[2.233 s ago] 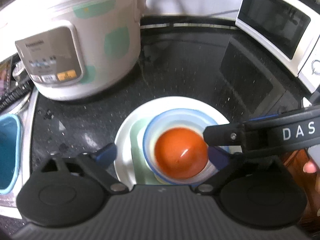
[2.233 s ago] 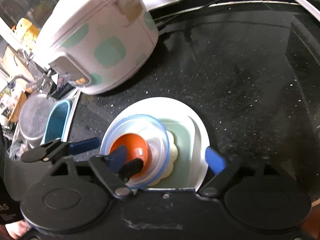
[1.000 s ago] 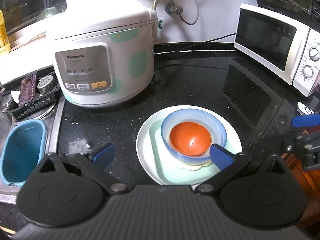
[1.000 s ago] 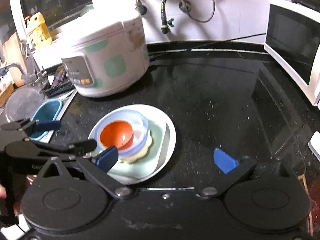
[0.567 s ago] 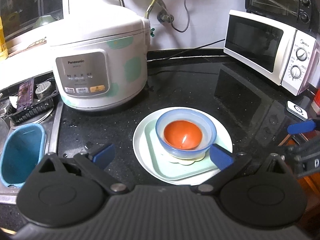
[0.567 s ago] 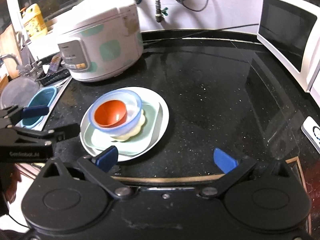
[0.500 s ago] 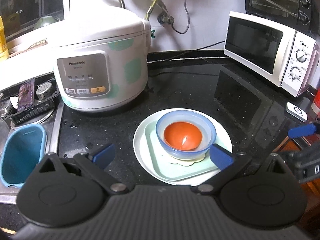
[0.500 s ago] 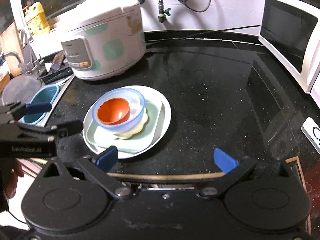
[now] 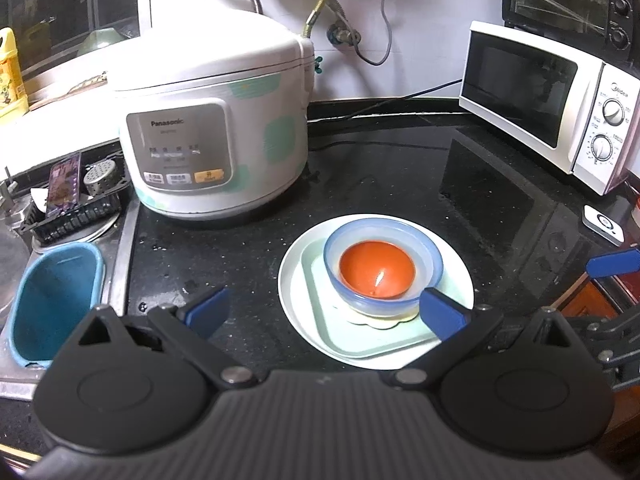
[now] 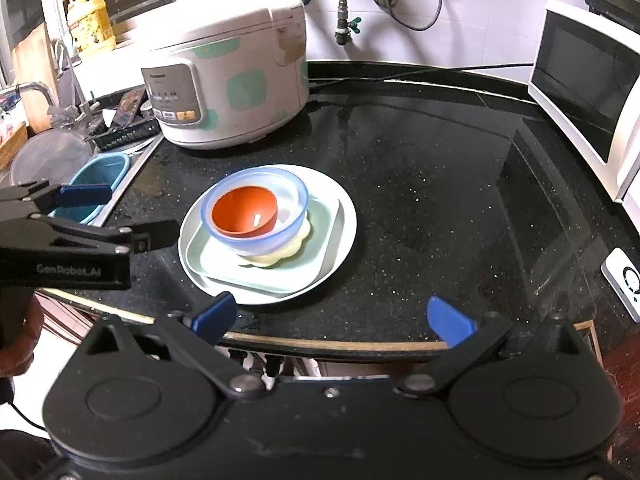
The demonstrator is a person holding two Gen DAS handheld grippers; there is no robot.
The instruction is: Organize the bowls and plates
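Observation:
An orange bowl [image 9: 376, 270] sits inside a pale blue bowl [image 9: 430, 264], on a small cream flower-shaped dish [image 9: 374, 320], a mint square tray [image 9: 320, 312] and a round white plate [image 9: 292, 280]. The stack also shows in the right wrist view: orange bowl [image 10: 244, 210], blue bowl [image 10: 290, 216], tray [image 10: 316, 256], plate [image 10: 344, 208]. My left gripper [image 9: 322, 312] is open and empty, in front of the stack. My right gripper [image 10: 332, 318] is open and empty at the counter's front edge, right of the stack.
A white rice cooker [image 9: 212, 136] stands behind the stack on the black counter [image 10: 440, 200]. A microwave [image 9: 544, 104] is at the right, a teal tub [image 9: 52, 300] in the sink at the left, a small white device [image 10: 624, 280] at the right edge.
Both grippers have drawn back and up from the stack. The right gripper, earlier with a finger in the orange bowl, is now clear of it. The stack has not moved.

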